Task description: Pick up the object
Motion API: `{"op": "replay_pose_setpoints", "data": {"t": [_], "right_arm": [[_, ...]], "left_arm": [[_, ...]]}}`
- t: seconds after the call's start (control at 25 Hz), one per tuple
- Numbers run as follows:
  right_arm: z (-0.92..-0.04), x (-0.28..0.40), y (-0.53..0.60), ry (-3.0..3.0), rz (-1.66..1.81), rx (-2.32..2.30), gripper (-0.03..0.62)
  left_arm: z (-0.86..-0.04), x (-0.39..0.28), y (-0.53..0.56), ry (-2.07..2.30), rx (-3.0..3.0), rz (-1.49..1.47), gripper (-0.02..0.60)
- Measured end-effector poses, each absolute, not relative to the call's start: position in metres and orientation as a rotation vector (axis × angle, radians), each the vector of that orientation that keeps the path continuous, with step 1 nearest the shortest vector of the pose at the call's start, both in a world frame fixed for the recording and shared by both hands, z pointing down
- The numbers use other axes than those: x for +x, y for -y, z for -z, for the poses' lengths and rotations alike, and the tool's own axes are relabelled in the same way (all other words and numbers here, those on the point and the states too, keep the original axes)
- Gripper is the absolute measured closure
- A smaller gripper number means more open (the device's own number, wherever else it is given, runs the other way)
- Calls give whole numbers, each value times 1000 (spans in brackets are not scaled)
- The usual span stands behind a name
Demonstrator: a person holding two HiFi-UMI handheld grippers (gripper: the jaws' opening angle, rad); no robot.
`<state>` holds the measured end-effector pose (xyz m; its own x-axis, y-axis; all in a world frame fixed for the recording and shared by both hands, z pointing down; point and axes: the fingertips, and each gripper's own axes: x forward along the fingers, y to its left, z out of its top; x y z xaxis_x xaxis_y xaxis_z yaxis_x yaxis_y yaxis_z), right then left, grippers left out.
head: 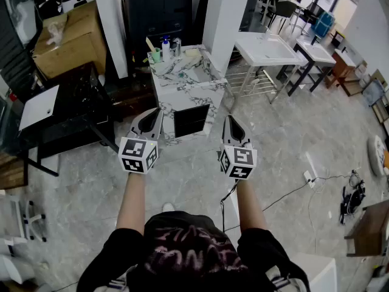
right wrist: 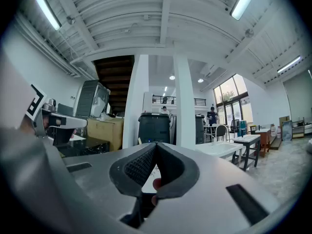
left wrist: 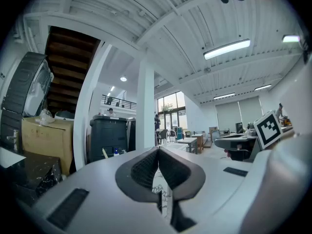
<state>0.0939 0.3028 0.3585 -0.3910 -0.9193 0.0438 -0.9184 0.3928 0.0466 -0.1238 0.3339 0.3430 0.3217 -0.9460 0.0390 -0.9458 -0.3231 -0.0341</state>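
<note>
While you stand on the grey stone floor (head: 182, 181) facing the marble-patterned cabinet (head: 188, 93), both claws are pressed together and pinch nothing.

- Left gripper (left wrist: 158, 149): pad tips meet, with only the marble pattern showing through the slit below them.
- Right gripper (right wrist: 156, 144): pad tips meet. A pinkish patch (right wrist: 156, 183) shows in the gap under them, and you cannot tell what it is.

Containers, all on the far-left corner of the marble top:
- A green cup (head: 155, 55) has a pale stick (head: 149, 44) leaning out of it.
- A white bottle with a blue cap (head: 165, 47) stands upright just beside the cup.
- A grey can (head: 177, 46) stands upright just beside the bottle.

The task does not single out one object. These three stand well ahead of both grippers, which hang apart from the cabinet's near edge. The dark front compartment (head: 191, 120) is open, but its contents are too dark to make out.

Around you:
- A cardboard box (head: 67, 38) sits on your left, with crumpled plastic (head: 55, 30) on it.
- A black table (head: 82, 105) carries a white board (head: 39, 107).
- A white pillar (head: 226, 17) rises behind the cabinet, beside a dark bin (head: 159, 11).
- A white washbasin stand (head: 267, 48) is on your right.
- A cable (head: 285, 193) and a power strip (head: 308, 176) lie on the floor to the right.

Nothing stands between the grippers and the cabinet.
</note>
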Motion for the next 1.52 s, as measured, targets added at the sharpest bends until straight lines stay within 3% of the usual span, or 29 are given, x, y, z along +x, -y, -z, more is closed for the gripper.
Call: {"op": "replay_pose_setpoints", "data": {"t": [1.52], "right_arm": [[-377, 31, -264, 2516, 36, 1765, 579]], "left_arm": [[-370, -180, -280, -1721, -2660, 100, 566]]}}
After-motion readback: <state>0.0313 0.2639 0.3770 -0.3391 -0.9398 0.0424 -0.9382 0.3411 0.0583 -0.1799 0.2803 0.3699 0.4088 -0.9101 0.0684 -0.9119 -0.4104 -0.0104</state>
